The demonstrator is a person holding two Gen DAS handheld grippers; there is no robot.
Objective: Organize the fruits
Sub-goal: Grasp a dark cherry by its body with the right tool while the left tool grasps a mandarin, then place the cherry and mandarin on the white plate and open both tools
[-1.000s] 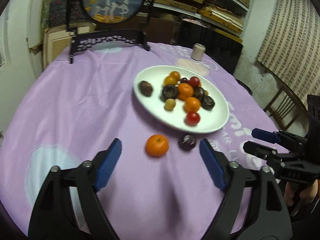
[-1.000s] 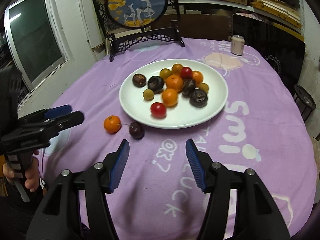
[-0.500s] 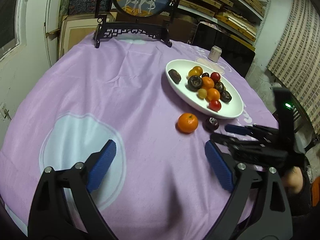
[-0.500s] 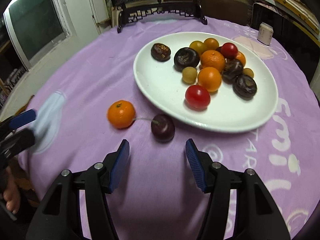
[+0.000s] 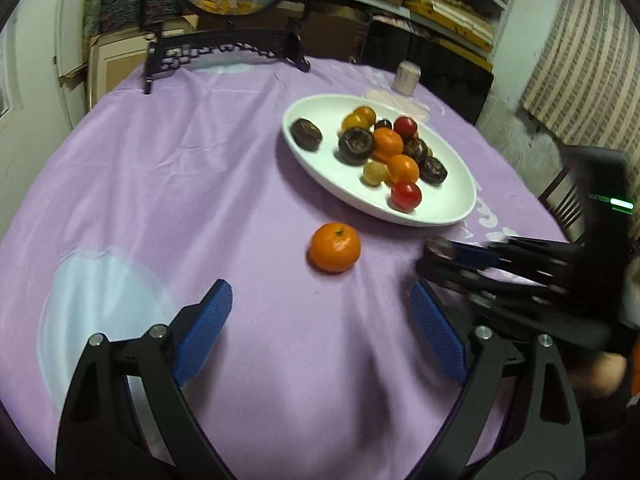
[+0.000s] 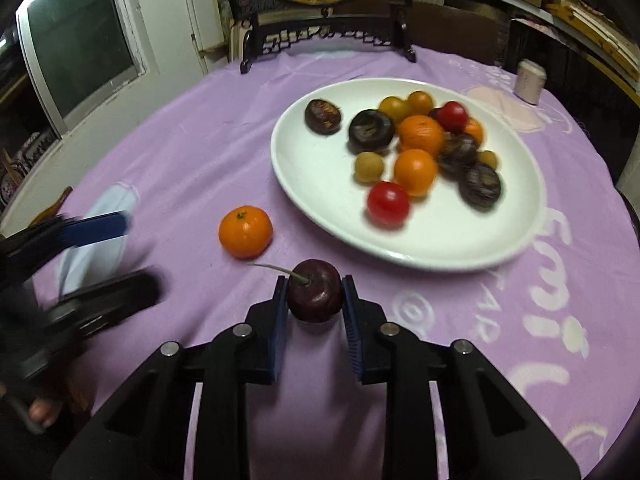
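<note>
A dark cherry (image 6: 316, 290) with a thin stem lies on the purple tablecloth just in front of the white plate (image 6: 320, 176). My right gripper (image 6: 315, 281) has its jaws closing on the cherry, and both blue pads press its sides. From the left wrist view the right gripper (image 5: 428, 258) reaches in from the right, and the cherry is hidden there. An orange mandarin (image 5: 335, 247) sits alone on the cloth to the left of the cherry (image 6: 245, 232). My left gripper (image 5: 320, 294) hangs open and empty just short of the mandarin. The plate (image 5: 320, 116) holds several mixed fruits.
A round painted screen on a black stand (image 5: 228, 46) stands at the table's far edge. A small pale jar (image 5: 406, 76) sits behind the plate. A wooden chair (image 5: 560, 200) is beyond the table's right rim. A window (image 6: 80, 40) is at the left.
My right gripper came down around the cherry and closed on it. My left gripper drew nearer to the mandarin, which now looks larger and more central.
</note>
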